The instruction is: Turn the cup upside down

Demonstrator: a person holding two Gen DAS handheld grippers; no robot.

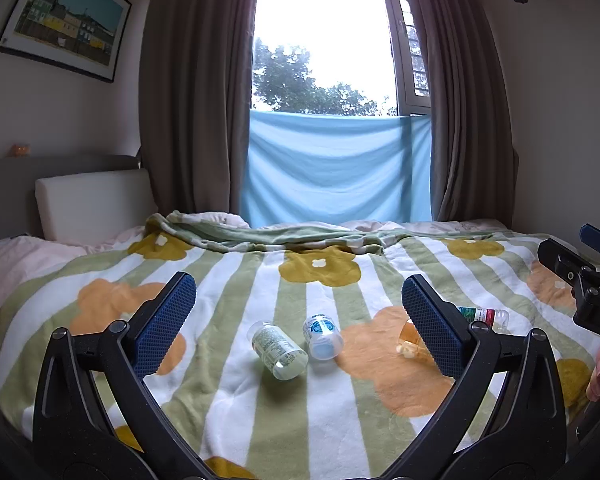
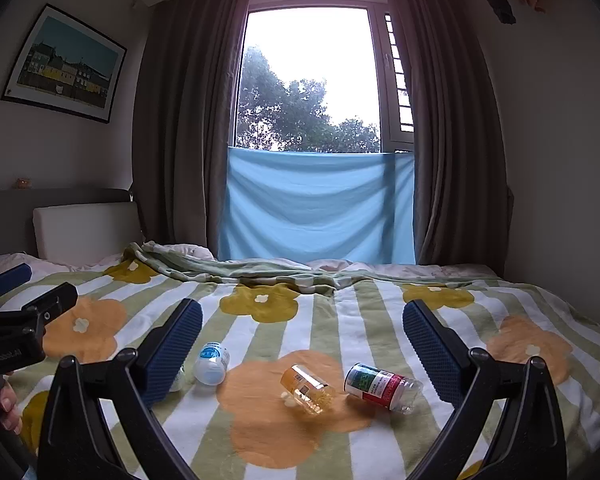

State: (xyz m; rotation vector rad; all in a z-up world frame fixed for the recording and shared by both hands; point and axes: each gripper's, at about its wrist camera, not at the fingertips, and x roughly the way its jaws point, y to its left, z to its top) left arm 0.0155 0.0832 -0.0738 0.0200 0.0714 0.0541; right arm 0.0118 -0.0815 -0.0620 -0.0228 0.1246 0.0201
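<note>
Green-striped blanket [image 2: 340,320] with orange flowers; light-blue sheet [image 2: 320,204]

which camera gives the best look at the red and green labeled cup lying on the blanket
The right wrist view: the red and green labeled cup lies on its side in full sight between the open fingers. In the left wrist view, that gripper's right finger hides most of it, leaving one end showing.

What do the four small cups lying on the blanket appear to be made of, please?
Probably thin clear plastic. The green-label cup and blue-label cup show blanket through their walls; the amber cup is glossy with highlights; the red-green cup has a transparent end. The blanket looks like soft fleece.
</note>
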